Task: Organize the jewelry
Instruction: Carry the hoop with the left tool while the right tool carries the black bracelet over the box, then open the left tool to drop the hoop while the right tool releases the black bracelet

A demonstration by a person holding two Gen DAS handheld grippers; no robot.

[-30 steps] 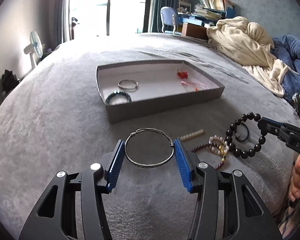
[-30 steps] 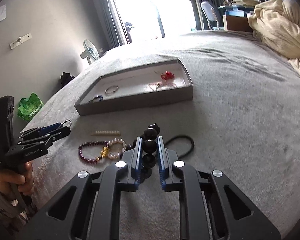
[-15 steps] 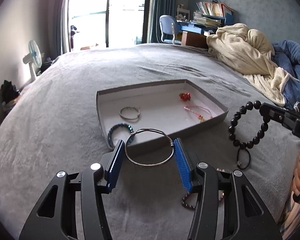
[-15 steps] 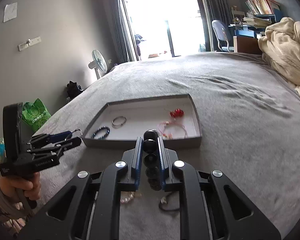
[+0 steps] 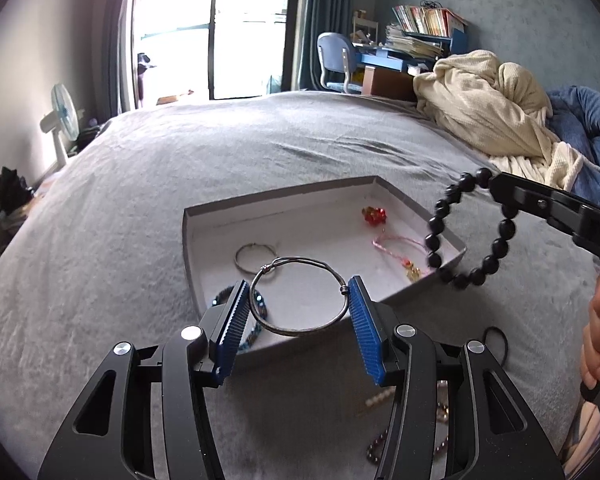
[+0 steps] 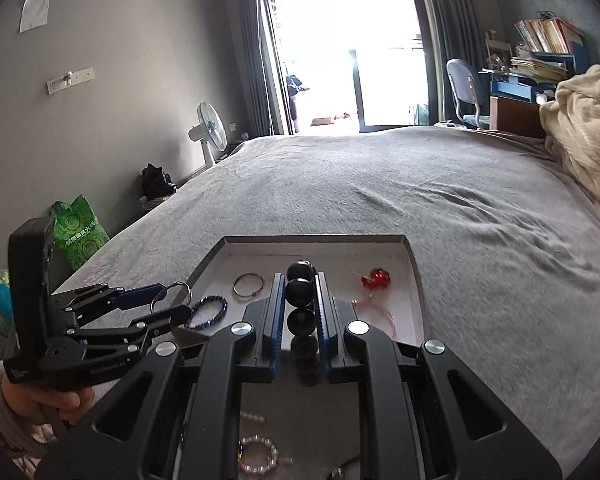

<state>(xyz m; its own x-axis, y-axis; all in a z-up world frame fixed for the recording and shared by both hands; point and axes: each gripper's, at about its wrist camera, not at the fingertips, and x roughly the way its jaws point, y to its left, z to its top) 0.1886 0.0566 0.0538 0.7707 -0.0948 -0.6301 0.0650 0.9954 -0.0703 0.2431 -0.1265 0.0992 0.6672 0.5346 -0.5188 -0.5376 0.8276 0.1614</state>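
Your left gripper (image 5: 300, 312) has its fingers clamped on the wire bangle (image 5: 298, 296); your right gripper (image 6: 298, 312) pinches the black bead bracelet (image 6: 300, 296). Both hang over the grey tray's (image 5: 188, 248) near edge on the bed (image 5: 100, 240).

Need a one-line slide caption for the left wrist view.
Left gripper carries a wire bangle over the tray; right gripper brings black beads.
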